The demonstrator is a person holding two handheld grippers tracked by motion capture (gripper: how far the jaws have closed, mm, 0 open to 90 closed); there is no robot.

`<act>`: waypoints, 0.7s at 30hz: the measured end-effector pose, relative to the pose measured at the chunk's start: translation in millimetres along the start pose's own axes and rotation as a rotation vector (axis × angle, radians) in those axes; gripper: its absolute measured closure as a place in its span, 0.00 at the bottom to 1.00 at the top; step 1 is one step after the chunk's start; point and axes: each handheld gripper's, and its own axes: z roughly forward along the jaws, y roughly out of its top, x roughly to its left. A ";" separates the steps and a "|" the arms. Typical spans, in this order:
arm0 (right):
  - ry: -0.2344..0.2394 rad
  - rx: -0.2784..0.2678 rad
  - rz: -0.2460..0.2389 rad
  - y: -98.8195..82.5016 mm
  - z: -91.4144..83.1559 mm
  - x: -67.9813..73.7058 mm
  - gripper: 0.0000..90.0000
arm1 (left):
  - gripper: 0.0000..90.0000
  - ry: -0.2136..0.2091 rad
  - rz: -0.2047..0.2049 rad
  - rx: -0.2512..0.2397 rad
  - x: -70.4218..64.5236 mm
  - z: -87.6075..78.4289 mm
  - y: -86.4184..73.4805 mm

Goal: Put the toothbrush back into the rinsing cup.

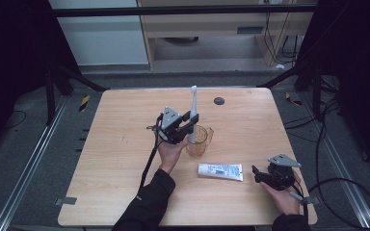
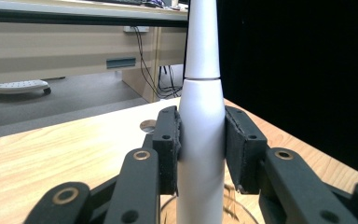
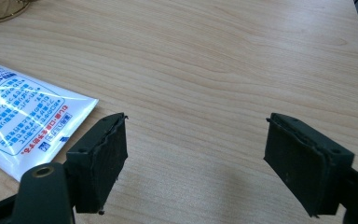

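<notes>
Left hand-held gripper (image 2: 200,149) pinches toothbrush (image 2: 200,140) – right hand-held gripper (image 3: 196,158) spread beside toothpaste tube (image 3: 23,121)

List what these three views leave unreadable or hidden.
- Toothbrush head: cut off by the top edge in the left gripper view; too small for bristles in the high view.
- Toothbrush base: hidden behind the left gripper and cup, so whether it touches the cup bottom is unclear.
- Toothpaste tube cap end: beyond the left edge of the right gripper view.
- Dark round thing on the table: too small to identify.
</notes>
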 end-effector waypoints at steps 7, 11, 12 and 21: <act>-0.001 0.002 -0.008 -0.1 0.9 1.0 0.24 | 0.75 -0.007 -0.003 0.012 0.0 -0.3 -11.4; -0.001 0.003 -0.009 0.0 1.3 1.3 0.23 | 0.75 -0.009 -0.001 0.021 -1.1 -1.6 -17.6; -0.001 0.003 -0.008 -0.1 1.3 1.4 0.23 | 0.75 -0.008 0.001 0.025 -1.3 -1.9 -19.0; -0.003 0.005 -0.014 0.0 2.0 2.5 0.23 | 0.74 -0.021 0.013 0.054 -2.5 -4.2 -30.5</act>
